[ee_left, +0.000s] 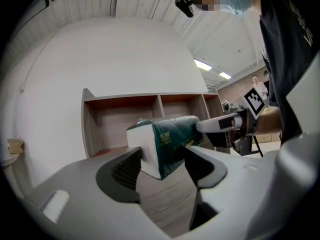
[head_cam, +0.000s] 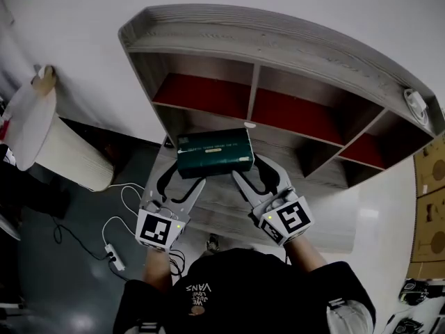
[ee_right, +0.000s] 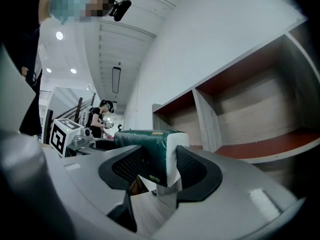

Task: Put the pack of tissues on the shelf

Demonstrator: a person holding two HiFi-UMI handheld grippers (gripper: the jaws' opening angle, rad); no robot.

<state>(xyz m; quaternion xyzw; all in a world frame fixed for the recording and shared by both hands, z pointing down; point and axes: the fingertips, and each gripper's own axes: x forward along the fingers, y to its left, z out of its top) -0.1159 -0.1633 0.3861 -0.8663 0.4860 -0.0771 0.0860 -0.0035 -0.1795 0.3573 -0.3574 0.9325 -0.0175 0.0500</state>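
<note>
The dark green pack of tissues (head_cam: 214, 152) hangs level in front of the wooden shelf (head_cam: 278, 47), over its lower board. My left gripper (head_cam: 182, 178) is shut on the pack's left end and my right gripper (head_cam: 252, 172) on its right end. In the left gripper view the pack (ee_left: 167, 139) sits between the jaws with its white end against one pad, and the right gripper (ee_left: 230, 124) shows beyond it. The right gripper view has the pack (ee_right: 150, 149) pinched snugly between both pads, with the shelf's open compartments (ee_right: 240, 109) behind.
A white cylindrical bin (head_cam: 49, 138) stands at the left. A power strip and cables (head_cam: 115, 256) lie on the dark floor. Cardboard boxes (head_cam: 431, 186) sit at the right, and a small white object (head_cam: 416, 106) rests on the shelf top. A person (ee_right: 97, 116) stands far off.
</note>
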